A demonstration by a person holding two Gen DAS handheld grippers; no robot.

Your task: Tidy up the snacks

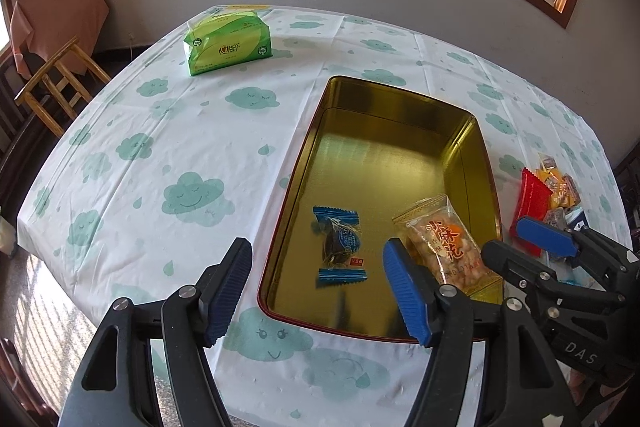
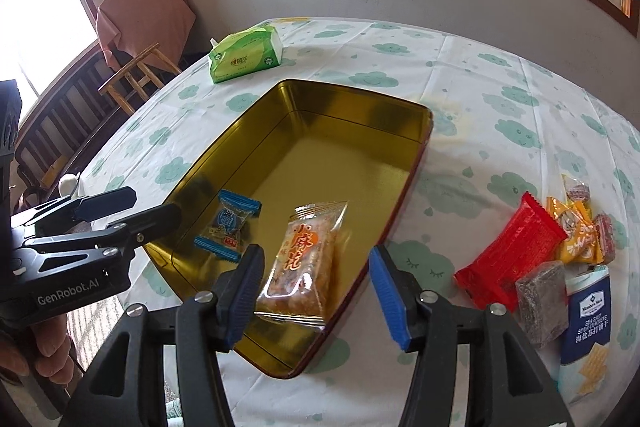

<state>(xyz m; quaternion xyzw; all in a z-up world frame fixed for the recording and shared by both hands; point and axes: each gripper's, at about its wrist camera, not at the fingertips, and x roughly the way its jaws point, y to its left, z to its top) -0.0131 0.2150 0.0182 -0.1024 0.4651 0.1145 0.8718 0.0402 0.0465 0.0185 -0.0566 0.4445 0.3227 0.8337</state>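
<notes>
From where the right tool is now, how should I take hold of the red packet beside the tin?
Grip the red packet across its narrow width, near the crimped upper end that is clear of other things. Come from above with the right tool, open and empty. It lies flat on the tablecloth, and the brown bar crowds its lower corner.

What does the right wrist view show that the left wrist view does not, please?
Only the right wrist view shows the blue cracker box, the brown block, and a hand holding the left tool. Only the left wrist view shows the right tool from outside. Both share the gold tin, blue candy, orange snack pack and green tissue pack.
</notes>
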